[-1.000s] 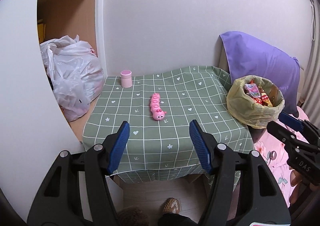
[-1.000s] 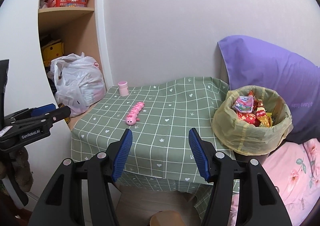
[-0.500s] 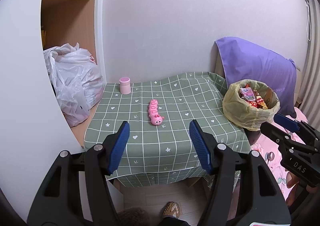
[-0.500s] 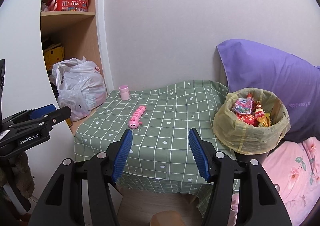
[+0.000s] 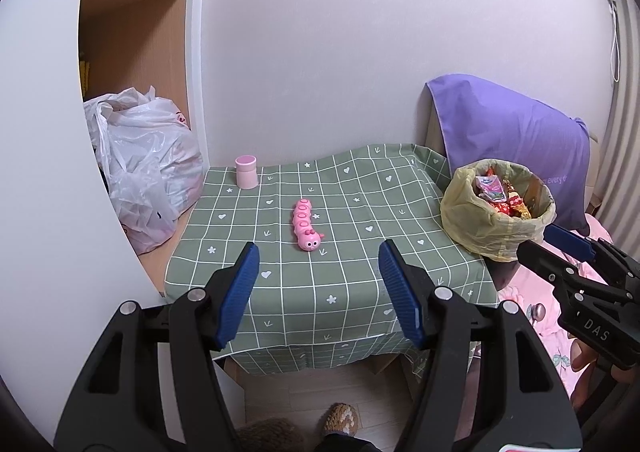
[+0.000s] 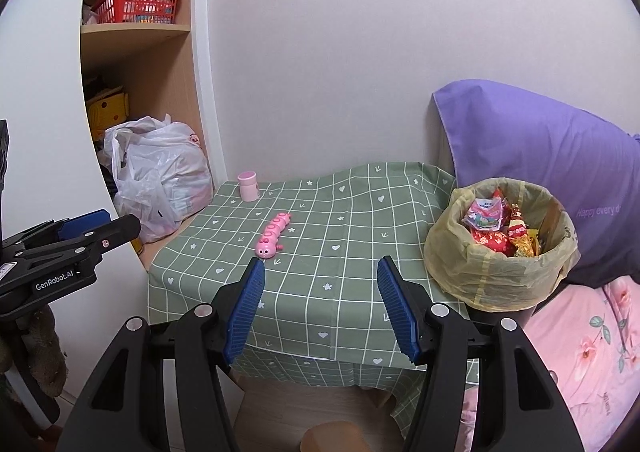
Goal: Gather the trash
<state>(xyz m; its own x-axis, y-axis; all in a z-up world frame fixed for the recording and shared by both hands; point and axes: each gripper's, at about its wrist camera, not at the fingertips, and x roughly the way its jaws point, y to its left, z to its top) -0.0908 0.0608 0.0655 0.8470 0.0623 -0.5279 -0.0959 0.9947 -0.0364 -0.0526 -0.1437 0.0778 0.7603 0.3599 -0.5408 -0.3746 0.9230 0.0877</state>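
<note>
A bin lined with a yellow bag (image 5: 480,219) (image 6: 472,272) stands at the table's right edge, full of colourful wrappers (image 6: 496,223). A pink caterpillar toy (image 5: 306,226) (image 6: 273,234) and a pink cup (image 5: 245,171) (image 6: 248,185) sit on the green checked tablecloth (image 5: 360,211) (image 6: 340,244). My left gripper (image 5: 318,284) is open and empty, held back from the table's near edge. My right gripper (image 6: 320,304) is open and empty too, also off the near edge. Each gripper shows from the side in the other's view.
A white plastic bag (image 5: 144,167) (image 6: 160,179) lies on a low shelf left of the table. A red basket (image 6: 136,5) sits on a higher shelf. A purple pillow (image 6: 552,179) leans behind the bin, over pink bedding (image 6: 580,352). Wooden floor lies below.
Both grippers have drawn back and risen a little from the table, so table and bin look smaller and lower. Both stay open. Nothing on the table has moved.
</note>
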